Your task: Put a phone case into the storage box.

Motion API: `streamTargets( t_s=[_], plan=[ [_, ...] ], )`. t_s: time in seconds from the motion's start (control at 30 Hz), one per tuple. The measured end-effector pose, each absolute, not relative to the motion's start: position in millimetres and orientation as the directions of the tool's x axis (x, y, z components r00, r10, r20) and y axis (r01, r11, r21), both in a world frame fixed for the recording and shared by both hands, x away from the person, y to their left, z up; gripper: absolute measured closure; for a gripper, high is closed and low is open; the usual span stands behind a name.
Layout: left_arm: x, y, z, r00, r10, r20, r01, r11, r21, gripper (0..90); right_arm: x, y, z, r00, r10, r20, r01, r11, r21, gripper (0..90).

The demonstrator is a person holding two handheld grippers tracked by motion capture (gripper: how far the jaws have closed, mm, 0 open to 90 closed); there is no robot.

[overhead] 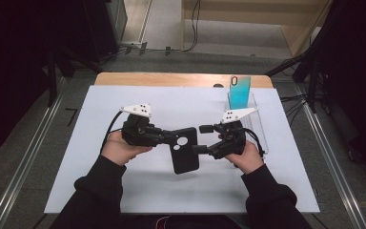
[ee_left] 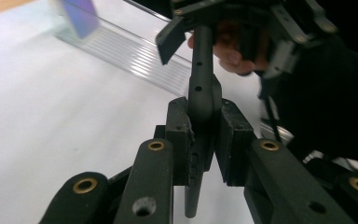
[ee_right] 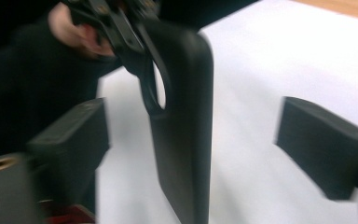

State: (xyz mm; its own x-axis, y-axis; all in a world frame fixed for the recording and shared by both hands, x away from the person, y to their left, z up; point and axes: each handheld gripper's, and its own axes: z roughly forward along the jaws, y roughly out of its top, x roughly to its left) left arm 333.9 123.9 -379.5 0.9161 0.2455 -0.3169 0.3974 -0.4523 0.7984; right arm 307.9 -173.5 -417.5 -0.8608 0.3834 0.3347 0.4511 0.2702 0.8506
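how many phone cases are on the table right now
2: a black phone case clamped in the left gripper mid-table, and a teal phone case standing in the clear rack at the far right.

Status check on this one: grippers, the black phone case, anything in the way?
Left gripper shut on black phone case, held above the table. Right gripper open, jaws either side of the case, not touching. Clear rack with blue case stands behind, apart.

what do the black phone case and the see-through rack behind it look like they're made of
Black phone case: likely soft rubbery plastic, matte, with no glare and rounded moulded edges. See-through rack: looks like clear hard plastic, possibly acrylic; the white table shows through, and its ribs catch light.
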Motion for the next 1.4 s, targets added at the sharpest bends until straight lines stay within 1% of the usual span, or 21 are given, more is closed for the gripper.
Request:
streamTargets(
  t_s=[0.1,0.27,0.4,0.57,0.7,0.83,1.0,1.2,1.4],
  plan=[
    [335.2,125.9,-378.1,0.906,0.272,-0.325,0.417,-0.437,0.797,77.7,307.6,-172.0,-418.8,-0.854,0.399,0.333,0.458,0.273,0.846,0.0],
    [335.6,128.6,-375.6,0.89,0.323,-0.323,0.439,-0.409,0.8,77.7,305.2,-168.4,-419.2,-0.854,0.427,0.296,0.442,0.296,0.847,0.0],
    [334.7,130.0,-371.8,0.868,0.374,-0.325,0.463,-0.379,0.801,77.7,304.4,-167.1,-421.3,-0.844,0.443,0.302,0.448,0.274,0.851,0.0],
    [334.3,130.0,-370.3,0.846,0.425,-0.323,0.49,-0.38,0.784,77.7,303.4,-165.2,-423.6,-0.829,0.479,0.288,0.453,0.275,0.848,0.0],
    [331.2,126.2,-369.0,0.839,0.453,-0.299,0.488,-0.388,0.781,77.6,303.8,-163.5,-426.5,-0.808,0.496,0.317,0.494,0.279,0.824,0.0],
    [328.9,121.6,-368.1,0.827,0.474,-0.301,0.504,-0.39,0.77,77.5,303.8,-161.1,-429.3,-0.795,0.522,0.308,0.498,0.273,0.823,0.0],
    [326.1,115.1,-368.1,0.817,0.498,-0.292,0.518,-0.412,0.75,77.5,302.4,-159.7,-429.2,-0.759,0.577,0.303,0.505,0.227,0.832,0.0],
    [324.0,108.2,-370.7,0.797,0.532,-0.286,0.531,-0.394,0.75,77.6,300.9,-156.0,-429.2,-0.729,0.62,0.289,0.51,0.212,0.833,0.0],
    [322.4,102.5,-373.8,0.791,0.543,-0.281,0.533,-0.386,0.753,77.5,299.3,-151.6,-428.7,-0.708,0.646,0.286,0.514,0.192,0.836,0.0]
  ],
)
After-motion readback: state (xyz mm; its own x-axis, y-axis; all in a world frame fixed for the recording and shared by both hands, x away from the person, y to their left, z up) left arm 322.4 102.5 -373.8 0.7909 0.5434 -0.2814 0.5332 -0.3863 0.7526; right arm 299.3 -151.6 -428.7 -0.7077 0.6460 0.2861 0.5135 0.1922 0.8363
